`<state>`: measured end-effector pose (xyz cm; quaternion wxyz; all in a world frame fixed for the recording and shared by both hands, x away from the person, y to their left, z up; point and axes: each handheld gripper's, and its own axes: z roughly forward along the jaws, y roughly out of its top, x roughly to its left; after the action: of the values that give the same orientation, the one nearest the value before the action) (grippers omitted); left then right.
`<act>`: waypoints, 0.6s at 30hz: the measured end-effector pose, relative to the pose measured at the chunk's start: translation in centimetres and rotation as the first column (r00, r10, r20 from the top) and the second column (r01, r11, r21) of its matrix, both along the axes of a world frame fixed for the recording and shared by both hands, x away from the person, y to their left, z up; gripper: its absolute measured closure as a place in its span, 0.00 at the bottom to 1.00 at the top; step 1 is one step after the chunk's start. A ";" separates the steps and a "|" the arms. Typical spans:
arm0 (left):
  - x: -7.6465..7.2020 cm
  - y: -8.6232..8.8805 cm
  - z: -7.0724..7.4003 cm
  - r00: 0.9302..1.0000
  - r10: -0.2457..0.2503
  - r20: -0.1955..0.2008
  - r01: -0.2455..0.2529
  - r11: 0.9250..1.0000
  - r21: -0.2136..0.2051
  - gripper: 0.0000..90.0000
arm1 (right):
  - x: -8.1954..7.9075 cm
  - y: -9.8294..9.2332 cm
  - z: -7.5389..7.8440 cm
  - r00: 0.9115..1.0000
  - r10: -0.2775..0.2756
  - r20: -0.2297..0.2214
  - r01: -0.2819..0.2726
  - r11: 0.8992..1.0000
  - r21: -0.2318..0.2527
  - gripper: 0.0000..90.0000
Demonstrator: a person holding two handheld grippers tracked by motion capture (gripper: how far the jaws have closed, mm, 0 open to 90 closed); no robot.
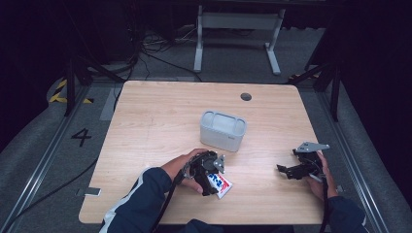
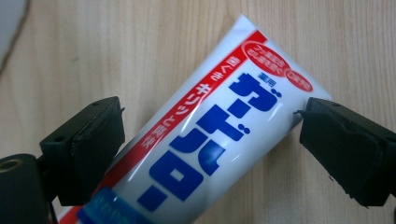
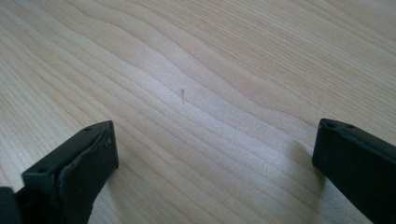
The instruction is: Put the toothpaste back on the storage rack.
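Your left gripper (image 1: 217,180) sits low over the near middle of the wooden table (image 1: 160,116), tipped down onto a white tube (image 1: 220,185) printed with a red band and bold blue Japanese lettering. In the left gripper view the tube (image 2: 205,140) lies flat on the wood, running on a slant from the lower left corner up toward the top right, and it passes between the two black jaws of your left gripper (image 2: 210,133). Those jaws stand apart on either side of it: the one on the right of that view has its tip right at the tube's edge, the one on the left sits just beside the red stripe, and neither visibly squeezes the tube. From the high view the tube pokes out beneath the gripper toward the near edge, with the pale grey ribbed bin (image 1: 223,130) standing upright a little farther up the table, apart from the tube. Your right gripper (image 1: 286,170) rests over the right side of the table, well away from the tube, its jaws spread wide (image 3: 212,154) with bare wood grain between them
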<state>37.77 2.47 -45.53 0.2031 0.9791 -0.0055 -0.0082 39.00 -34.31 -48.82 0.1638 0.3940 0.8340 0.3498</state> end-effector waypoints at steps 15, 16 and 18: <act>-0.4 -0.3 0.4 0.999 -0.033 0.015 0.032 0.997 0.067 0.26 | 0.0 0.0 0.0 1.000 0.007 0.000 -0.007 1.000 0.000 0.00; -0.4 -0.1 0.5 1.000 -0.021 0.015 0.020 0.998 0.067 0.30 | 0.0 0.0 0.0 1.000 0.008 0.000 -0.008 1.000 0.000 0.00; -0.3 0.0 0.6 1.000 -0.023 0.019 0.022 0.997 0.072 0.33 | 0.0 0.0 0.0 1.000 0.009 0.000 -0.009 1.000 0.000 0.00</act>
<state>37.42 2.51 -44.94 0.1675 0.9857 -0.0182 -0.0011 39.03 -34.30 -48.82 0.1623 0.3905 0.8358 0.3503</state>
